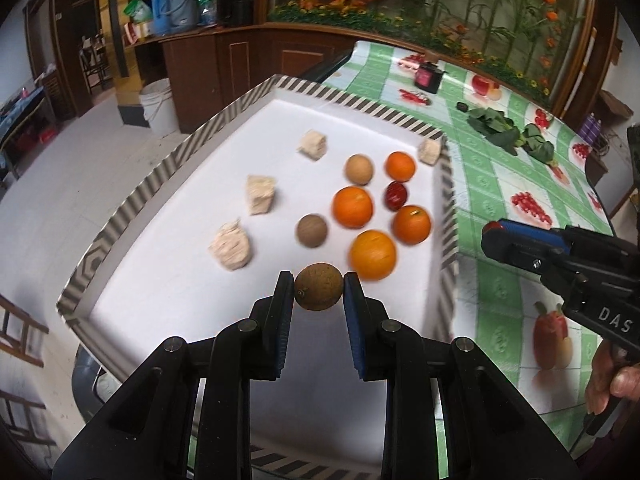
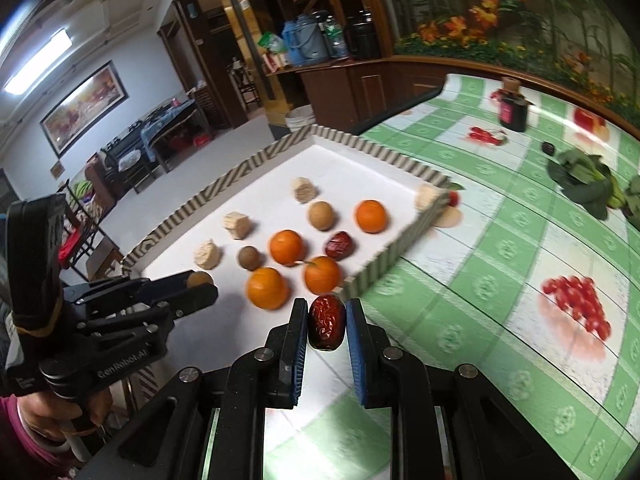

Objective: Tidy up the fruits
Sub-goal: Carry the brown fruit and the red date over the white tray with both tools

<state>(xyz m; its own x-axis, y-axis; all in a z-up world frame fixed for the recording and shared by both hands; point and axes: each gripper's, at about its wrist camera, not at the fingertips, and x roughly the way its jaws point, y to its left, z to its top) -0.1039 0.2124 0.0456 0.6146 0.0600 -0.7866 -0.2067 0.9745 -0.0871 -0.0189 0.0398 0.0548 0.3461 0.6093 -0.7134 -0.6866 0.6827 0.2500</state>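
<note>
Your left tongs (image 1: 319, 286) are clamped on a small round brown fruit (image 1: 319, 287), its sides pinched between the two blue pads, and you hold it over the near end of the white tray (image 1: 168, 280). Your right tongs (image 2: 327, 322) grip a wrinkled red date (image 2: 327, 322) upright between their pads, above the green checked tablecloth (image 2: 500, 248) just outside the tray's near corner.

From the right wrist view, your left tongs (image 2: 200, 286) reach in from the left over the tray (image 2: 256, 176), with the brown fruit (image 2: 199, 279) showing at their tip. From the left wrist view, your right tongs (image 1: 494, 236) come in from the right over the tablecloth (image 1: 488, 184), and your fingers (image 1: 612, 384) wrap the handle.

On the tray lie four oranges: one nearest you (image 1: 373, 255), one to its right (image 1: 411, 224), one in the middle (image 1: 353, 207) and one farther back (image 1: 400, 166). A second red date (image 1: 395, 195) sits among them. Two more brown round fruits rest there, a darker one (image 1: 311, 231) and a paler one (image 1: 359, 169). Four pale, rough chunks are spread about: three (image 1: 231, 247) (image 1: 260, 193) (image 1: 312, 143) on the left side and one (image 1: 429, 151) against the far right rim.

Out on the tablecloth lie leafy greens (image 1: 508, 134) and a dark jar (image 1: 428, 76).
</note>
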